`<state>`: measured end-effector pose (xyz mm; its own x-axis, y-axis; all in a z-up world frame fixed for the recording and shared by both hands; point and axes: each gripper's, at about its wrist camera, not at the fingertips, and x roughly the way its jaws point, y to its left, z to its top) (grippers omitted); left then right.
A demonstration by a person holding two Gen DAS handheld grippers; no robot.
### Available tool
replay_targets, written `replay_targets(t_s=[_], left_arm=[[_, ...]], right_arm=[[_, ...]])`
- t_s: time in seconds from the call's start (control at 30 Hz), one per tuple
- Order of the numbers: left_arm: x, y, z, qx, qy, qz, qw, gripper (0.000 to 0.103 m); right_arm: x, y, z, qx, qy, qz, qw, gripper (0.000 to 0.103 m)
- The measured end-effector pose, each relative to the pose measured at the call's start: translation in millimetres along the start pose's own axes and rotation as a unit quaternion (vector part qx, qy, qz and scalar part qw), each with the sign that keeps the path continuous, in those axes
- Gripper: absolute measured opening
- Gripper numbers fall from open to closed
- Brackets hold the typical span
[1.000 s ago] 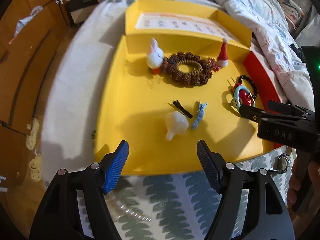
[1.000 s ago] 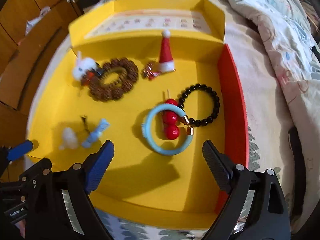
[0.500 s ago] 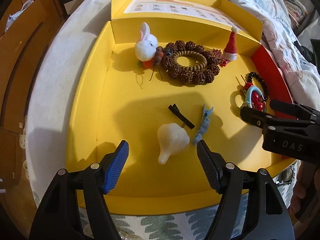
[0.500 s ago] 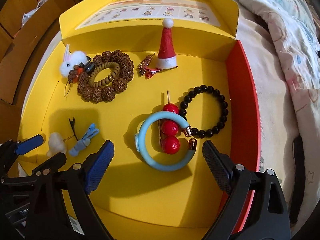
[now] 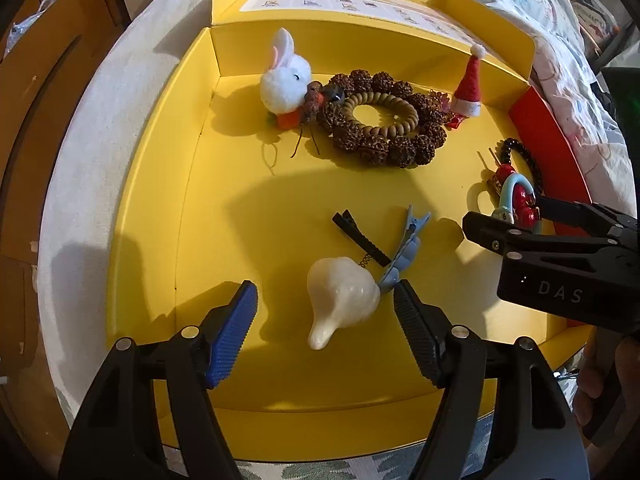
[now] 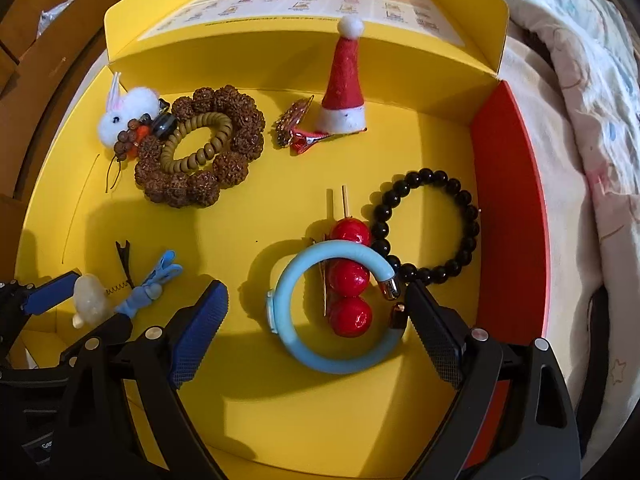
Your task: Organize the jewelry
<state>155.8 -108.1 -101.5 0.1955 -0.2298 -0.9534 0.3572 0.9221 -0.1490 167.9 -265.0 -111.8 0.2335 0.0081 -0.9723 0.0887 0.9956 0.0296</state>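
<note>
Tray: yellow cardboard tray [image 5: 152, 208] lay on a bed, with a red side wall [image 6: 508, 208] on its right.
Left gripper: left gripper [image 5: 325, 312] hung over the tray's near left part, jaws apart, nothing clamped; a white figurine [image 5: 340, 296] lay between the fingers, untouched as far as could be seen.
Right gripper: right gripper [image 6: 316, 316] pointed down over the near right part, jaws wide apart, empty; a blue bangle [image 6: 332, 308] with three red beads [image 6: 348, 276] inside it lay between the fingers.
Other jewelry: black bead bracelet [image 6: 432, 224] touched the bangle; brown bead bracelets [image 6: 200, 152], white rabbit [image 6: 124, 116] and Santa hat [image 6: 344, 80] sat at the far side.
Clips: blue clip [image 5: 404, 248] and black clip [image 5: 360, 236] lay beside the figurine.
</note>
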Motion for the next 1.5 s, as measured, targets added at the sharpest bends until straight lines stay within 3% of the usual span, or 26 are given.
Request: replay_targets(t_s=[0.13, 0.2, 0.3, 0.7, 0.93, 1.3, 1.5], left_arm=[[1.2, -1.2, 0.8, 0.004, -0.002, 0.001, 1.0000, 0.059], [1.4, 0.1, 2.0, 0.002, -0.003, 0.003, 1.0000, 0.044], [1.9, 4.5, 3.8, -0.005, -0.001, -0.001, 1.0000, 0.034], [-5.4, 11.1, 9.8, -0.019, -0.009, -0.024, 0.9995, 0.034], [-29.6, 16.5, 3.9, -0.015, -0.032, -0.032, 0.9989, 0.034], [-54.8, 9.5, -1.2, -0.013, -0.053, -0.038, 0.9977, 0.034], [-71.9, 1.0, -14.5, -0.002, -0.064, -0.040, 0.9971, 0.034]], right_arm=[[1.1, 1.4, -1.6, 0.001, -0.012, -0.009, 1.000, 0.082], [-0.3, 0.1, -2.5, 0.001, -0.015, -0.010, 1.000, 0.077], [-4.0, -2.9, -2.7, 0.001, -0.017, -0.010, 1.000, 0.069], [-13.8, -17.3, -4.0, 0.020, -0.032, 0.004, 0.999, 0.066], [-39.8, -35.5, -6.0, 0.029, -0.056, 0.013, 0.998, 0.066], [-84.8, -21.0, -13.1, 0.026, -0.090, 0.018, 0.995, 0.066], [-113.0, -25.9, -38.1, 0.027, -0.106, 0.019, 0.994, 0.066]])
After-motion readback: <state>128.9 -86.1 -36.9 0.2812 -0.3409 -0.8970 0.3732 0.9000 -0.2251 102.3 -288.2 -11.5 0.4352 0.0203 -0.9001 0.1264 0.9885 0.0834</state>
